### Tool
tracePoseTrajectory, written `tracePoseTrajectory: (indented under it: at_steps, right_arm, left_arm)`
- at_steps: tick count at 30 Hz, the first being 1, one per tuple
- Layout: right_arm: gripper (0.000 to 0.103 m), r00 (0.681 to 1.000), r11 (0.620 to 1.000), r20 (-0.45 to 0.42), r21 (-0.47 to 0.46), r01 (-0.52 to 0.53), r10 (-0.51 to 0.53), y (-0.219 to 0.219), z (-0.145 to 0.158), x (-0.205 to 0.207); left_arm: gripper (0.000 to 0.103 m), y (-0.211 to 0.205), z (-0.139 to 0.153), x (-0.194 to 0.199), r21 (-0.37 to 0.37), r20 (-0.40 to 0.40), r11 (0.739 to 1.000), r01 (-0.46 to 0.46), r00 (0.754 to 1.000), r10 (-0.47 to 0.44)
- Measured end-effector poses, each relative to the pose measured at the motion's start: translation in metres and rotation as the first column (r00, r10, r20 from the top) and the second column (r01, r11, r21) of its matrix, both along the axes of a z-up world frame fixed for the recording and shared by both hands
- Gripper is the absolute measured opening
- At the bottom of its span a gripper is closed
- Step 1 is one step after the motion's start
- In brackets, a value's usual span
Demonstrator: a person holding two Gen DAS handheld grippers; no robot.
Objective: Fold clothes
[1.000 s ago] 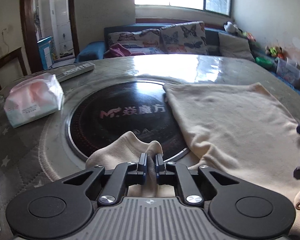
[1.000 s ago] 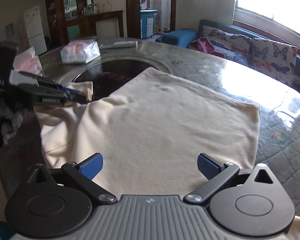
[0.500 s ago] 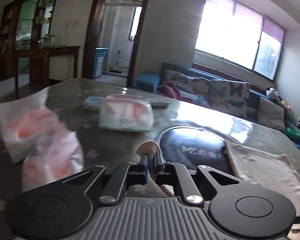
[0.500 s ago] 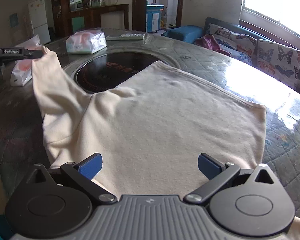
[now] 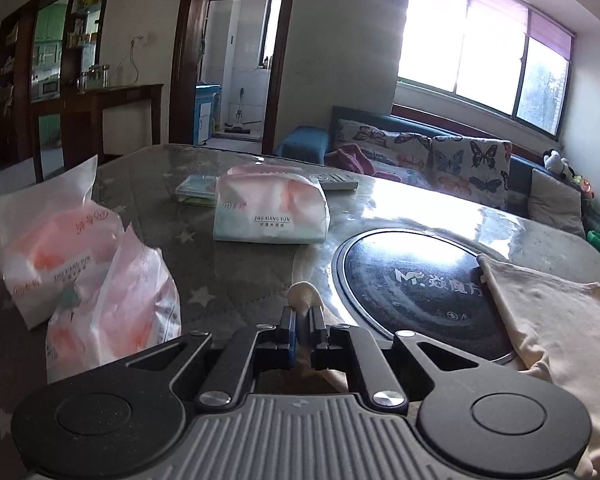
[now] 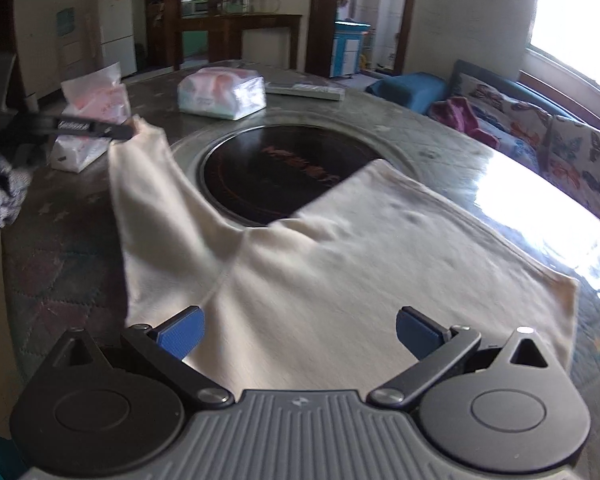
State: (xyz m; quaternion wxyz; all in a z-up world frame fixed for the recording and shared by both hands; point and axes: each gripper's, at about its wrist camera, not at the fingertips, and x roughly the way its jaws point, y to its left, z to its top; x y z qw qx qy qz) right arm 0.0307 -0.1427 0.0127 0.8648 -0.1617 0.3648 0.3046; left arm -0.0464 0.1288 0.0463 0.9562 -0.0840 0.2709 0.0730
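Sleeve (image 6: 148,184) of soft cream shirt clamped in left tongs (image 5: 303,330), right tongs (image 6: 298,330) spread apart

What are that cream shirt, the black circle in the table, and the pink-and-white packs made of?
The cream shirt looks like soft matte knit cotton: it drapes and wrinkles where the left gripper pinches its sleeve. The black circle seems to be glossy glass or ceramic, mirroring the window light. The packs appear to be thin crinkly plastic film, probably around tissues.
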Motion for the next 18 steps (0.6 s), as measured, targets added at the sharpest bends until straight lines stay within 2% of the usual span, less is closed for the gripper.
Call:
tracePoseTrajectory:
  at_steps: [7, 10, 12, 14, 18]
  right_arm:
    - [0.103, 0.997, 0.997, -0.030, -0.032, -0.075, 0.074, 0.023, -0.017, -0.008]
    - [0.103, 0.996, 0.996, -0.014, -0.025, -0.086, 0.085, 0.024, -0.013, -0.013]
    - [0.103, 0.997, 0.997, -0.024, 0.011, -0.077, 0.078, 0.018, -0.006, -0.012]
    - [0.103, 0.998, 0.998, -0.026, 0.034, -0.055, 0.056, 0.009, 0.002, -0.012]
    - [0.103, 1.000, 0.999, -0.010, 0.039, 0.009, -0.009, -0.013, 0.009, -0.011]
  left_arm:
    - [0.012, 0.008, -0.021, 0.005, 0.004, -0.090, 0.999, -0.044, 0.995, 0.044]
    - [0.014, 0.011, -0.017, 0.002, 0.019, -0.095, 0.997, -0.077, 0.992, 0.078]
    - [0.016, 0.009, -0.009, -0.001, 0.021, -0.082, 0.997, -0.079, 0.993, 0.081]
    - [0.017, 0.000, 0.003, -0.005, 0.000, -0.056, 0.999, -0.044, 0.997, 0.044]
    - [0.017, -0.035, 0.021, -0.006, -0.076, 0.002, 0.990, 0.114, 0.993, -0.115]
